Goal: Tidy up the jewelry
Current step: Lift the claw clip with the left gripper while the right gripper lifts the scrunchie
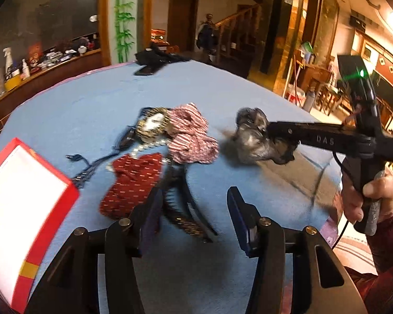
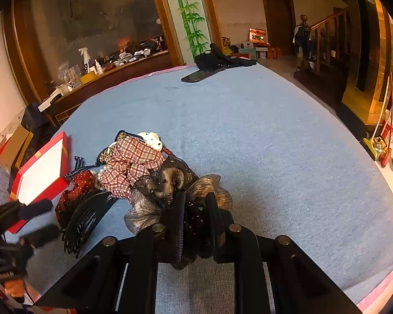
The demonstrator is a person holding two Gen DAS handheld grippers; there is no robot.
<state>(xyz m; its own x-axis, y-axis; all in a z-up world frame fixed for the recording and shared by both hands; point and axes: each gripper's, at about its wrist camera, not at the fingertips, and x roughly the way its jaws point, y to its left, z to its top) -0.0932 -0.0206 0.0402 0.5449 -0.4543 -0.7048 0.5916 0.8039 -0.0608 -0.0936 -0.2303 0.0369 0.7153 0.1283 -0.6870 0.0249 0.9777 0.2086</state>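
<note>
Blue cloth-covered table (image 2: 262, 136): one red-rimmed white-lined open box (image 2: 43, 172) at its left edge; one checked red-white scrunchie (image 2: 133, 166), one dark-red dotted scrunchie (image 1: 132, 183), one black comb headband (image 2: 83, 217) heaped beside it. Right gripper (image 2: 194, 214) clamps one grey-brown gauze bow (image 2: 157, 191) just beside the heap; left gripper (image 1: 194, 209) spread, empty. One black phone (image 2: 200, 74) at the far edge.

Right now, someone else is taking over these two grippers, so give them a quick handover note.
Right gripper: shut on the grey mesh bow, lifted beside the pile.
Left gripper: open, empty, over the black combs.
Red box: at the left, looks empty.
On the blue cloth: checked scrunchie, dark red dotted scrunchie, pearl strand.
Done: nothing boxed.
Left: everything.
</note>
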